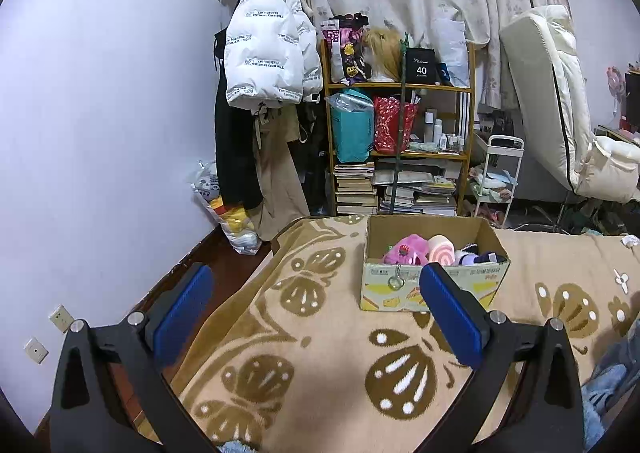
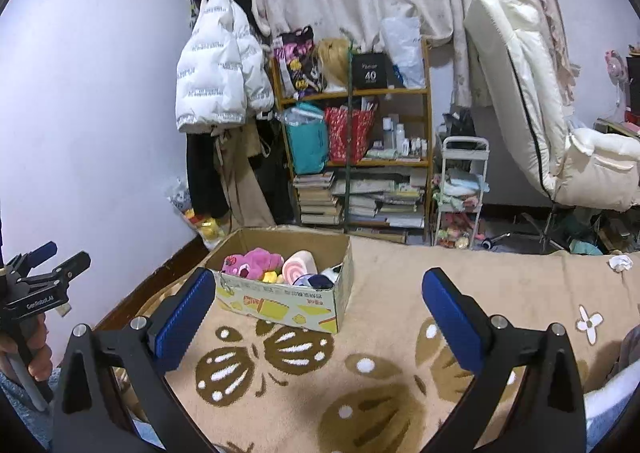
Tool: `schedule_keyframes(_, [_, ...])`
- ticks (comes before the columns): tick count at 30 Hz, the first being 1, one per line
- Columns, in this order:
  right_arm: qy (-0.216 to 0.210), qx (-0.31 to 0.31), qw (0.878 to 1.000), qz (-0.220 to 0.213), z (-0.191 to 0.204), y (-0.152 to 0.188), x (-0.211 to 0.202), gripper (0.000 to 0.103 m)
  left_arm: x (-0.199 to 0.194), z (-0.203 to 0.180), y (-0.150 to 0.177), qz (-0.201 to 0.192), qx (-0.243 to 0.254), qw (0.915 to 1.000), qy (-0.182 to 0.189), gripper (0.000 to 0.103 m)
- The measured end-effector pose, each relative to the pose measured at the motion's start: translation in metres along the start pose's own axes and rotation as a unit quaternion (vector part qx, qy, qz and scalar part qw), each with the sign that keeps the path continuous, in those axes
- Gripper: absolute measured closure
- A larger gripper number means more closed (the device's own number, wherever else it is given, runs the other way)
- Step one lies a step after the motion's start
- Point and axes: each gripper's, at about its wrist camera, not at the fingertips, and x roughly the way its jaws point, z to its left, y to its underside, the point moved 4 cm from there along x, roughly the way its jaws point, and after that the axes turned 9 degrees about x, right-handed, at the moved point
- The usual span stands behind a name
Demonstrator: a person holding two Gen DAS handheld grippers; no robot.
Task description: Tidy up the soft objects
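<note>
Bed [image 1: 320,333] holds box [image 1: 436,289] beyond gripper [image 1: 316,313].

- Left gripper [image 1: 316,293]: jaws spread wide, nothing between the 2 blue pads [image 1: 185,315]. Both black fingers in view, angled slightly downward.
- Right gripper [image 2: 320,299]: jaws spread wide, nothing held; 2 blue pads [image 2: 452,319] face each other across the gap, tilted slightly downward.
- Left hand [image 2: 34,349]: seen at the left edge of the right wrist view, fingers wrapped round the left gripper's handle.
- Right hand: not visible in either view.
</note>
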Motion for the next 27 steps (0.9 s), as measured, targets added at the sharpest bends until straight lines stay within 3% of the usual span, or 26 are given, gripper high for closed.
schedule_keyframes(10, [-0.006,-0.006,0.999,-0.047,0.003,0.016,-0.005,0.000,-0.005,-0.006,0.017,-0.016,-0.001,0.9999,-0.001,0.001])
schedule_keyframes(21, [0.013,-0.014,1.000,-0.007,0.002,0.038,0.026,0.000,0.010,-0.013,0.027,-0.011,0.005,0.9999,-0.003,0.001])
schedule_keyframes(27, [0.018,-0.028,0.999,-0.008,0.006,0.042,0.035,0.000,0.023,-0.013,0.037,-0.001,0.005,1.0000,-0.001,0.001])
